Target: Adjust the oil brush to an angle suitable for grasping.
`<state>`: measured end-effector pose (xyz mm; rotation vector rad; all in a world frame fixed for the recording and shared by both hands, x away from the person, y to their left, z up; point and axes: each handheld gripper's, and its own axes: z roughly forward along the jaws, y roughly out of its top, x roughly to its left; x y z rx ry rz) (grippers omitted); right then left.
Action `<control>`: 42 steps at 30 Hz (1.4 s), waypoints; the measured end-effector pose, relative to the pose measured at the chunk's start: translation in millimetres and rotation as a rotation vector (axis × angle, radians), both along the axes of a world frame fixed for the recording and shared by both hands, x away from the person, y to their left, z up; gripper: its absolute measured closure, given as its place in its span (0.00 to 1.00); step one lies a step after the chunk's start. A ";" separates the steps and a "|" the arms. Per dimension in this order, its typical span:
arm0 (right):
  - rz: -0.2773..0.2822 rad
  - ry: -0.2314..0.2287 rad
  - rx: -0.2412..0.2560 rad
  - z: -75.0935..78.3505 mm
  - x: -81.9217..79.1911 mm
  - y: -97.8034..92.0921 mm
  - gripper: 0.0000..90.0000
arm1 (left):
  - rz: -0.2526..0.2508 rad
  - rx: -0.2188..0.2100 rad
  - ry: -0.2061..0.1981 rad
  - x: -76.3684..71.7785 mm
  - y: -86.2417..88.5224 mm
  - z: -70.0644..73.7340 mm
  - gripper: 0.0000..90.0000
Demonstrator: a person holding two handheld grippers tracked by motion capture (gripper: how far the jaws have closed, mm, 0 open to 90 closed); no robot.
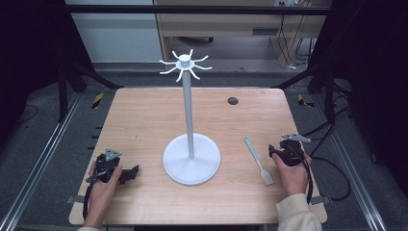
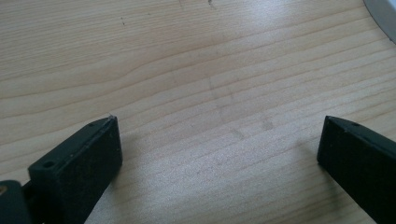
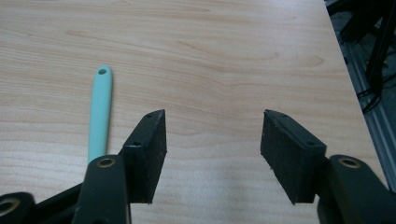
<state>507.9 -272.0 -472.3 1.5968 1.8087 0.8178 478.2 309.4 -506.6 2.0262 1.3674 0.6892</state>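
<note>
A white stand (image 1: 189,113) with a round base (image 1: 191,166) and a crown of hooks (image 1: 184,66) rises from the middle of the wooden table (image 1: 144,115). To its right lies a spatula (image 1: 257,160) with a teal handle (image 3: 100,112) and a pale head. My right gripper (image 1: 275,152) (image 3: 215,116) rests just right of the spatula, open, with bare wood between its jaws. At the front left, my left gripper (image 1: 131,173) (image 2: 218,126) sits low over the table, open and holding nothing, pointing toward the base's edge (image 2: 384,14).
A small dark round hole (image 1: 233,100) marks the table's far right part. The table's right edge (image 3: 343,60) runs close beside my right gripper, with cables (image 1: 337,168) and a metal rail beyond. Dark frame posts stand at both far corners.
</note>
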 end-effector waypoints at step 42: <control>0.217 0.105 -0.008 -19.0 25.1 43.7 1.00 | -0.020 0.003 0.001 -5.4 -10.2 -0.1 0.00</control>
